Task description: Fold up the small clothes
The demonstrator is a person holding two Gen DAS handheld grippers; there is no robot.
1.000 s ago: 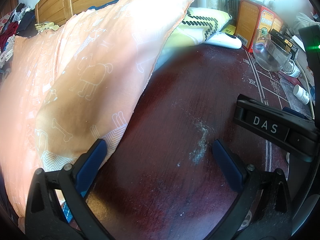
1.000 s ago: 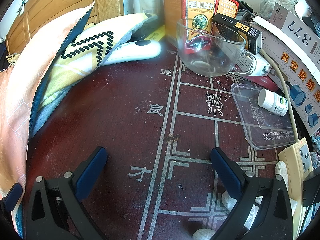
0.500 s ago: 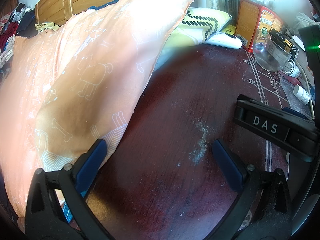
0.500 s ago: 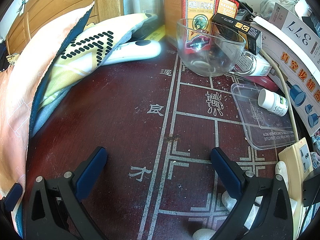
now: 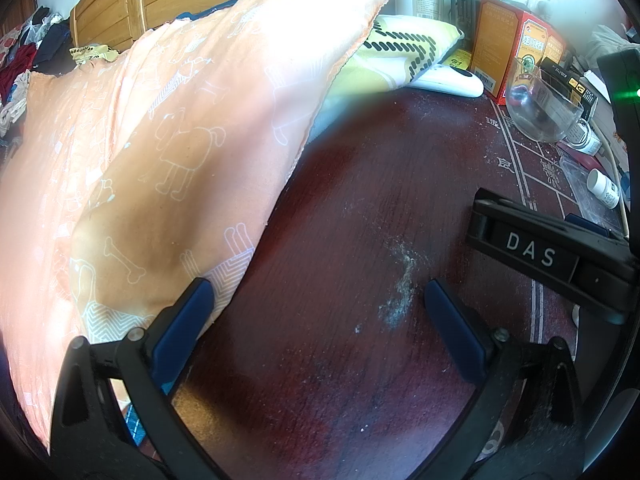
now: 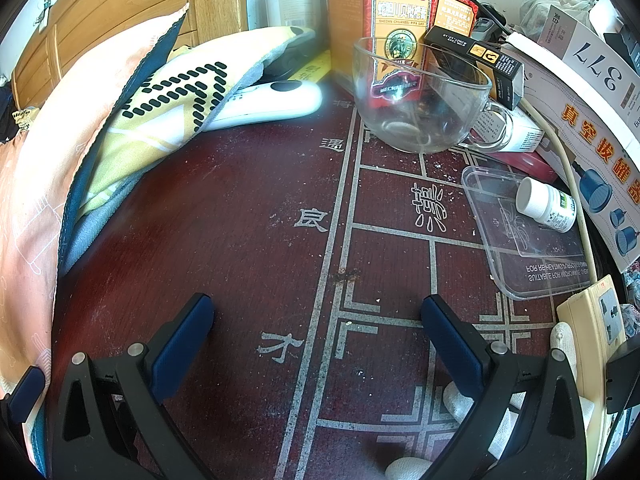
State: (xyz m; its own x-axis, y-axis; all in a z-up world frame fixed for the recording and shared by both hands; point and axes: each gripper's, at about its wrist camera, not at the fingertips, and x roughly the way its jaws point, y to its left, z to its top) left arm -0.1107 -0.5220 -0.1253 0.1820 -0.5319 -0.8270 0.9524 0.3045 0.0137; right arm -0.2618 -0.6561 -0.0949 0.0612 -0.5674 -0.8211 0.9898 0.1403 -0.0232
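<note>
Folding has not begun. The left gripper (image 5: 318,314) and right gripper (image 6: 316,330) both hover with jaws spread wide and empty over the dark red table (image 6: 248,208). The orange dog-print cloth (image 5: 168,140) lies at the table's left edge, just beside the left gripper's left jaw. Next, that gripper probably needs to pinch its nearest corner.

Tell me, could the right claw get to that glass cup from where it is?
Probably yes. The right claw is open and empty, and bare dark red table runs from it to the glass cup. The plastic lid lies off to the side.
</note>
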